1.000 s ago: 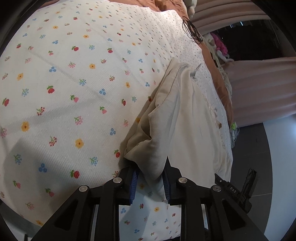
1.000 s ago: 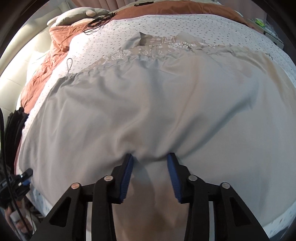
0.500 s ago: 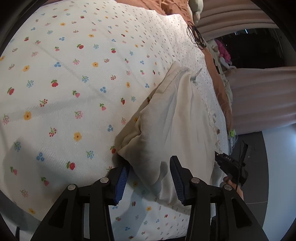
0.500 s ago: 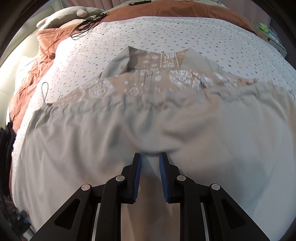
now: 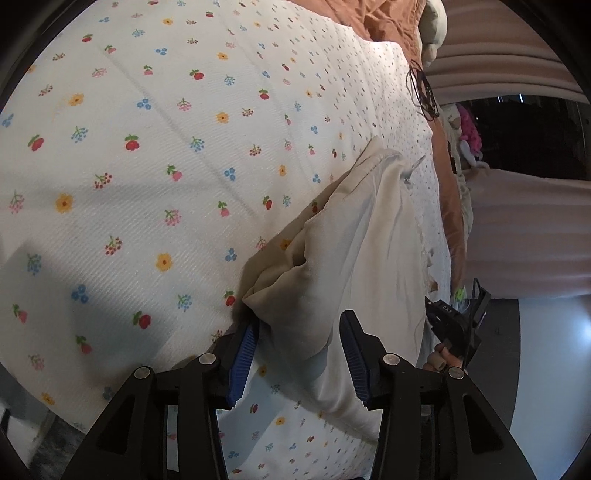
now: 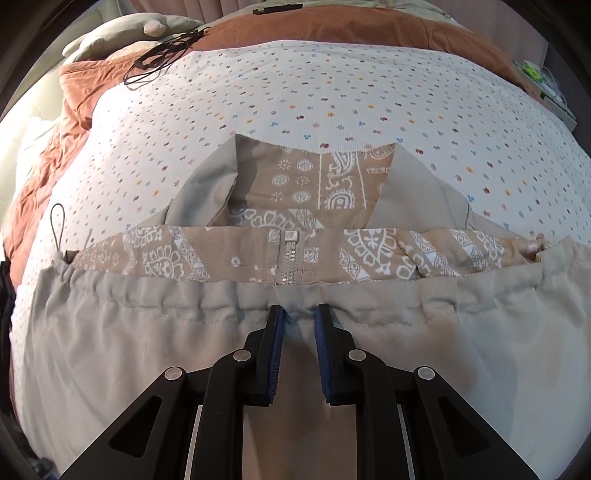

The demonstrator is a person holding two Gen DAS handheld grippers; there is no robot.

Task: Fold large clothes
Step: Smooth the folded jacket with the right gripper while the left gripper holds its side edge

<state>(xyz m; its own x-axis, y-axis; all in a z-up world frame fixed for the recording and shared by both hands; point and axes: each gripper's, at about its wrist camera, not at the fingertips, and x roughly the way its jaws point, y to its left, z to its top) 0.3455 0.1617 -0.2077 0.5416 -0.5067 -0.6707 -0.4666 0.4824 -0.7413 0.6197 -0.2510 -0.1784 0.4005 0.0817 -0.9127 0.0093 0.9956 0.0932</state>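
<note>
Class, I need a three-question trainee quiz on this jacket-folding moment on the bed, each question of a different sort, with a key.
1. True or false: the left gripper is clamped shut on the beige jacket.
2. Multiple choice: the right gripper pinches which part of the jacket? A) the gathered drawstring hem B) the collar C) the zipper
3. Fill in: the floral bedspread has an ______-coloured blanket beyond it.

Key: 1 false, its jaws stand apart with a fold of cloth loose between them. 2 A, and its jaws are closing on the hem just below the zipper. 3 orange.
</note>
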